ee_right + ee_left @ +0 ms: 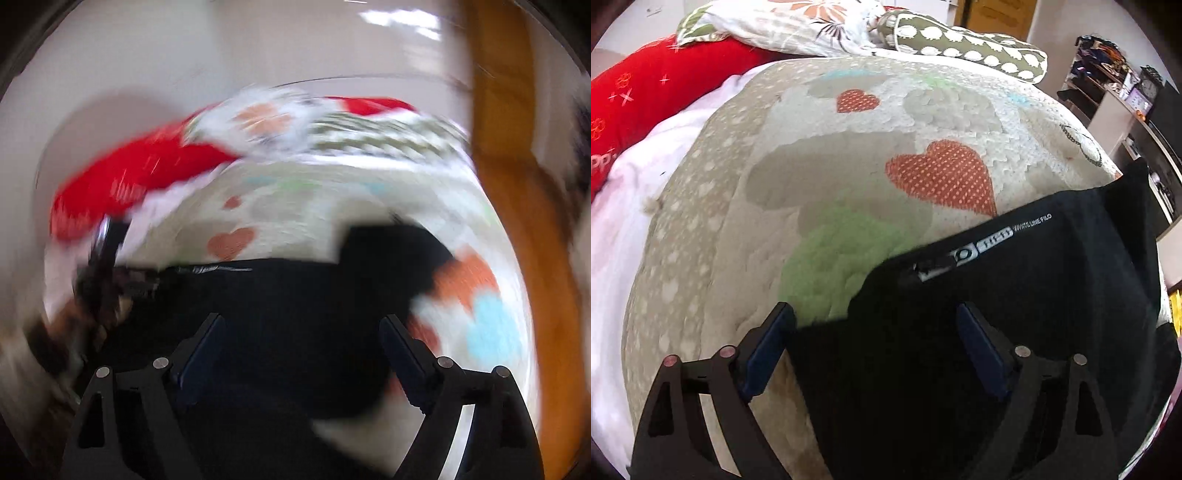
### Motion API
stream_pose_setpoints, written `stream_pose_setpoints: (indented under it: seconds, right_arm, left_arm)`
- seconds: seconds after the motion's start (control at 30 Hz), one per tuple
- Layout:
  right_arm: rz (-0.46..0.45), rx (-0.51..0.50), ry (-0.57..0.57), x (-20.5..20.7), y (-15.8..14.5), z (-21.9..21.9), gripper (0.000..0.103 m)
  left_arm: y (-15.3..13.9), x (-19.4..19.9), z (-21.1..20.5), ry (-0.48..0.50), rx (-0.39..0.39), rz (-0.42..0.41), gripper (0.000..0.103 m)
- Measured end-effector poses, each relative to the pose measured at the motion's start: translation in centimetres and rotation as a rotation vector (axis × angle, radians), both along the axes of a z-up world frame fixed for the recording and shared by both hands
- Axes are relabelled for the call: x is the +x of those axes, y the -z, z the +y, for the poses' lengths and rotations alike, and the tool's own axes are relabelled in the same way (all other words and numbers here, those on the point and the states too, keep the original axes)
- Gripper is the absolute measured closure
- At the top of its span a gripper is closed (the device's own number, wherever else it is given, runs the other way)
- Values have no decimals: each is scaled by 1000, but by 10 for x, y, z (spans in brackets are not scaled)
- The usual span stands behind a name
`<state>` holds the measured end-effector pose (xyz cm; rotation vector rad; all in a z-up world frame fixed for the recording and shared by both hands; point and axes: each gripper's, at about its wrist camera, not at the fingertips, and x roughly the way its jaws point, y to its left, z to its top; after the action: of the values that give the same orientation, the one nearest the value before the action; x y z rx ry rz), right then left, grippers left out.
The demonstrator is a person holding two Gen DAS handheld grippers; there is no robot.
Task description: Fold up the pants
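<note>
The black pants (1015, 295) lie on a bed blanket (820, 177) patterned with hearts, at the lower right of the left wrist view, waistband label facing up. My left gripper (875, 314) is open, its jaws wide apart just above the pants' left edge, holding nothing. In the right wrist view, which is heavily blurred by motion, the pants (295, 295) spread across the lower middle. My right gripper (301, 325) is open above them, holding nothing. The left gripper also shows there as a dark blur at the left (107, 266).
A red pillow (657, 96), a floral pillow (790, 26) and a green dotted pillow (967, 44) lie at the head of the bed. A white sheet (624, 206) is at the left. Cluttered shelves (1115, 85) stand at the right. A wooden door (506, 184) is beyond the bed.
</note>
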<state>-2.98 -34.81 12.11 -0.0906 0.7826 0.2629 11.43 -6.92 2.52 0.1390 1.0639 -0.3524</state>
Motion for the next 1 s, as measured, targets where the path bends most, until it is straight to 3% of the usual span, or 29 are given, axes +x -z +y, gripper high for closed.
stream_pose_setpoints:
  seconds: [0.17,0.37,0.43,0.5,0.57,0.6,0.67,0.7,0.83,0.9,1.0]
  right_arm:
    - [77,-250,-116,75,43,43,17]
    - [215,-324,-176,128,92,39,17]
    - [235,-277,-179,132,98,37,21]
    - [254,-183,-167,134,98,33,45]
    - [242,-137,-162,127,96,35,85]
    - [228,-151,-167,120,93,40,93]
    - [172,-228,-162,103,86,49,97]
    - [147,-239,-157,97,78,52,97]
    - [49,-212,-105,77,36,46,98]
    - [-11,-207,-83,59,11,43,97]
    - [-118,-184,-59,19,-29,38,98]
  left_arm:
    - [8,8,-1,58,-27,4,0]
    - [16,7,-4,89,-47,-81,0]
    - [16,8,-6,101,-46,-92,0]
    - [18,10,-6,101,-50,-91,0]
    - [16,11,-8,113,-41,-86,1]
    - [13,11,-8,122,-43,-82,10]
    - [3,10,-10,152,-49,-80,44]
    - [-5,8,-12,171,-47,-90,73]
    - [-31,-8,-30,230,12,-147,85]
    - [-49,-18,-38,251,34,-197,86]
    - [-88,-36,-39,246,7,-280,86]
